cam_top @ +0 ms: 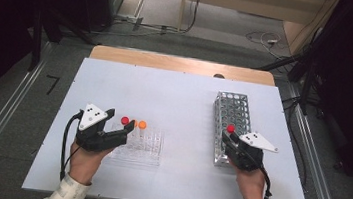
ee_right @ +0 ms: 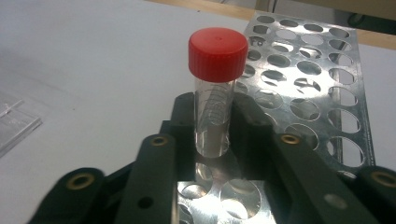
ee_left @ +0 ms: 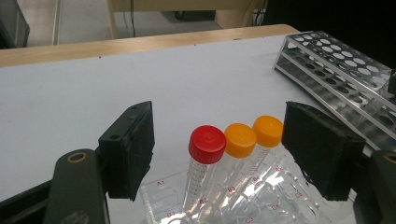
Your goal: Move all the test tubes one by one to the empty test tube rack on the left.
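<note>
White table (cam_top: 179, 100): right gripper (ee_right: 212, 135) clamps red-capped tube (ee_right: 215, 88) over metal rack (ee_right: 308, 88), seemingly seated; left gripper (ee_left: 219, 154) wide around clear rack (ee_left: 243, 205) tubes.

Table middle (cam_top: 184, 105) free between clear rack (cam_top: 151, 149), metal rack (cam_top: 233, 111)

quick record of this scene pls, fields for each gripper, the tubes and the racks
right hand-held gripper: shut on red-capped tube, upright over metal rack
left hand-held gripper: open, jaws either side of the tubes, not touching
clear rack: holds one red-capped and two orange-capped tubes
table: white top
</note>
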Motion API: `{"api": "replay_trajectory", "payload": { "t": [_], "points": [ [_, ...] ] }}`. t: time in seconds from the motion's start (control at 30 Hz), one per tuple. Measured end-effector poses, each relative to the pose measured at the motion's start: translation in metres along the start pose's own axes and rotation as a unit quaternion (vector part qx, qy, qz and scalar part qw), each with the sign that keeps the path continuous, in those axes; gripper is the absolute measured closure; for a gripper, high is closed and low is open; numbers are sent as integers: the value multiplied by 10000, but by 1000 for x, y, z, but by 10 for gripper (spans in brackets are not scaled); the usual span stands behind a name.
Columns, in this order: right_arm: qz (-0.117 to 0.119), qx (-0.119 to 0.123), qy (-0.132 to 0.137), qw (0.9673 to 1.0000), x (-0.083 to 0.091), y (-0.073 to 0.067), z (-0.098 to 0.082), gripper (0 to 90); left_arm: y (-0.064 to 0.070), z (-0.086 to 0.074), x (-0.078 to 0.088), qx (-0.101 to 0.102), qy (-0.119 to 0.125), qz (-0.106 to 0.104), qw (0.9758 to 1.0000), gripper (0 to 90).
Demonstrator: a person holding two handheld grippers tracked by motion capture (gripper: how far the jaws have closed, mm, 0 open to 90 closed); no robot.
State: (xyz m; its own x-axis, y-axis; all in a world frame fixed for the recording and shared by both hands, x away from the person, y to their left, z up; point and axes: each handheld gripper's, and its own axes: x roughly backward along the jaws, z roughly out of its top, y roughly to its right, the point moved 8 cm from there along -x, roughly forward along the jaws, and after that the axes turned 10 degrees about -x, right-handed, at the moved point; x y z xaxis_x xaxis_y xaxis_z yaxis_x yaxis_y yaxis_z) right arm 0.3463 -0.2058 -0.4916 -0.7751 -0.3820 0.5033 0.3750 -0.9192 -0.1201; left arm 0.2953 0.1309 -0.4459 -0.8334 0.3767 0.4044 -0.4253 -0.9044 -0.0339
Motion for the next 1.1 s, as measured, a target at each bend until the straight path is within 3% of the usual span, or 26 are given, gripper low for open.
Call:
{"api": "replay_trajectory", "payload": {
  "t": [0.2,0.57,0.87,1.1],
  "points": [
    [50,-62,184,9998,9,0,10,710,1,1,1,19,42,-12,10000,261],
    [208,-3,766,9968,51,-12,44,715,4,6,4,13,149,-14,9999,261],
    [522,193,625,9965,53,-36,37,715,16,15,11,-72,294,-156,9994,261],
    [833,383,401,9950,48,-63,25,714,32,19,12,-244,299,-384,9985,261]
  ]
}}
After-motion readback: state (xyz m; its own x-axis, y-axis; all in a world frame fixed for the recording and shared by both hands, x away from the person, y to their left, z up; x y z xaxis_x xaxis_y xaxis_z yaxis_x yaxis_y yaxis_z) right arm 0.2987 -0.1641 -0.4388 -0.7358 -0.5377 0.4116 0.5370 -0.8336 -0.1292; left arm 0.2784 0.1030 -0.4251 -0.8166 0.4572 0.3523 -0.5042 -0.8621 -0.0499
